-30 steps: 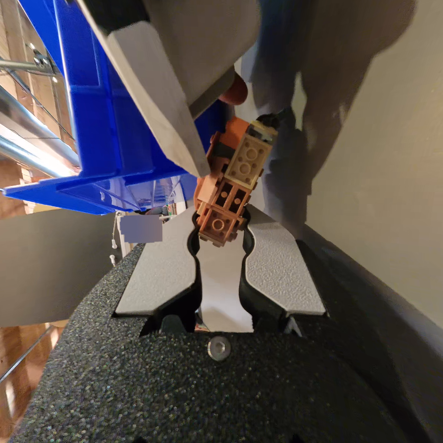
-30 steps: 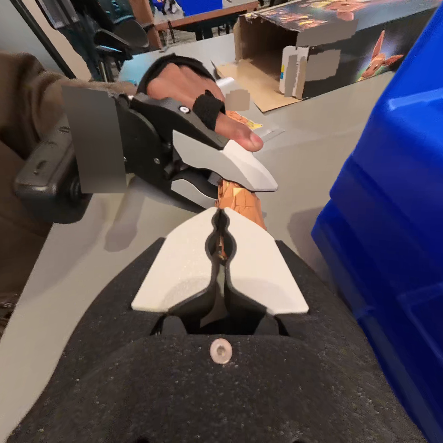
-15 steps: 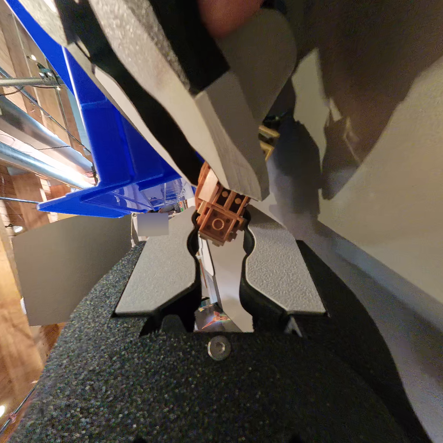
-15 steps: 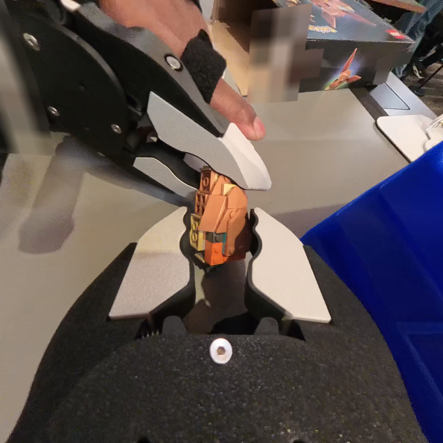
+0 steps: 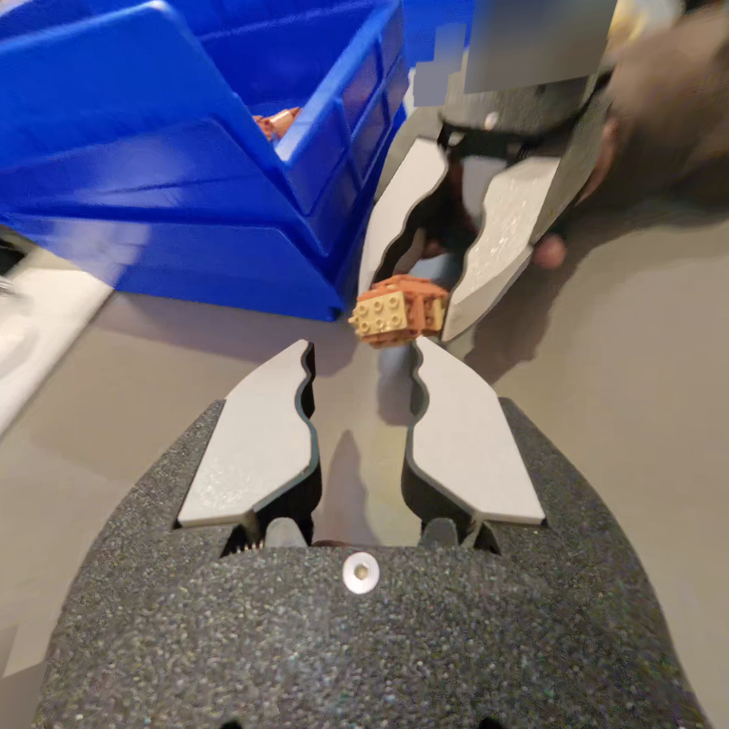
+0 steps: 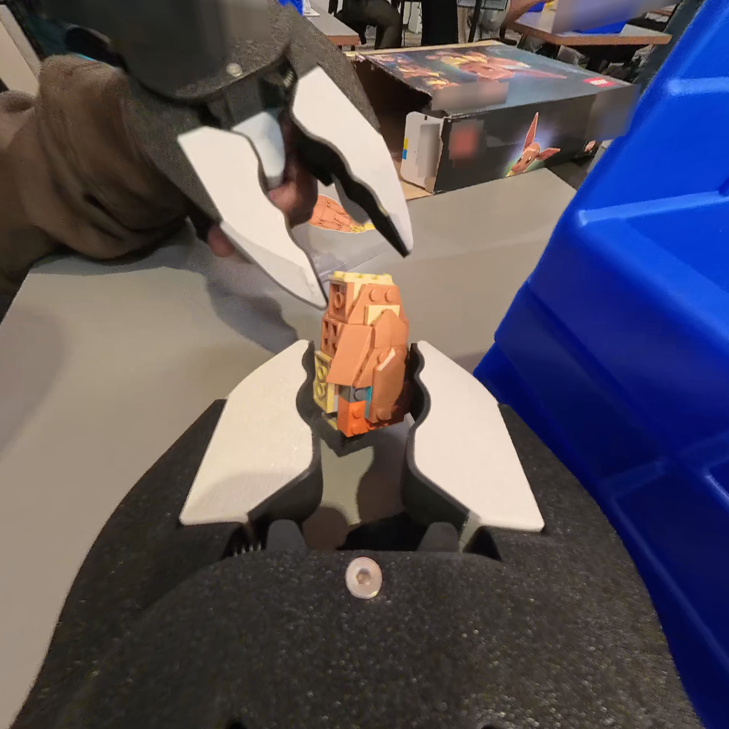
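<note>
beside blue bin (image 6: pixel 631 315): right gripper (image 6: pixel 361 347) jaws clamp brick model (image 6: pixel 363 355); left gripper (image 5: pixel 361 347) jaws spread, empty.

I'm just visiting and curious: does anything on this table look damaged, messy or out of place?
Only the cardboard box at the back: its near end is torn open, flap ragged. The brick model looks intact, clamped in the right gripper; the left gripper is open.

Printed box (image 6: pixel 513 130) bears writing, perhaps a logo.
</note>
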A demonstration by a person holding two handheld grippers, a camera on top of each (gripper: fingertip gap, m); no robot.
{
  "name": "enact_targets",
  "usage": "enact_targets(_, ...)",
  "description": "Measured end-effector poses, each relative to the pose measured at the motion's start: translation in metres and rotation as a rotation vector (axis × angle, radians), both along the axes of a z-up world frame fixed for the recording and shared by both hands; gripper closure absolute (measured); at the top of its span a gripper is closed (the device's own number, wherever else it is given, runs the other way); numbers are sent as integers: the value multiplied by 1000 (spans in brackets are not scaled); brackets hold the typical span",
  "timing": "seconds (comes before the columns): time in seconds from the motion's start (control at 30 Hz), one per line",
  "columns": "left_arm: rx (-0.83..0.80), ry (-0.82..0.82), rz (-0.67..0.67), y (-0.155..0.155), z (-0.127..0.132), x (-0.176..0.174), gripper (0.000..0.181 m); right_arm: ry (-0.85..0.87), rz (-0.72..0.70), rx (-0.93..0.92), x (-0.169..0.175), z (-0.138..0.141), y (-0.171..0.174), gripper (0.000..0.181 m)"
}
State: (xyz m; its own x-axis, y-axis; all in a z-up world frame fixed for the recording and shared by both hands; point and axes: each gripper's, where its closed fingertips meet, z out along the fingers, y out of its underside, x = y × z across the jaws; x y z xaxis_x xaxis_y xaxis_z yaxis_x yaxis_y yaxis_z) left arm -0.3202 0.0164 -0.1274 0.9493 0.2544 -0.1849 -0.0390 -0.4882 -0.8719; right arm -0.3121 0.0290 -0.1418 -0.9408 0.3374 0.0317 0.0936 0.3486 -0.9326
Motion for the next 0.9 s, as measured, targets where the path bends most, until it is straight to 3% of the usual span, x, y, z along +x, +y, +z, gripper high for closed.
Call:
enact_targets(0.1, 84, -222, -42, 4, -3, 9, 135, 23, 18, 0, 4, 1, -3, 135)
enact_targets(0.23, 79, -311, -94, 9, -16, 18, 136, 77, 37, 17, 9, 1, -6, 135)
enact_targets(0.5, 151, -336, -127, 11, -8, 21, 141, 143, 45, 48, 11, -1, -9, 135)
enact_targets(0.77, 55, -261, -112, 10, -17, 22, 141, 199, 51, 92, 14, -5, -12, 135)
enact_targets(0.9, -48, -141, -70, 7, -18, 19, 141, 283, 21, 168, 11, -6, -11, 134)
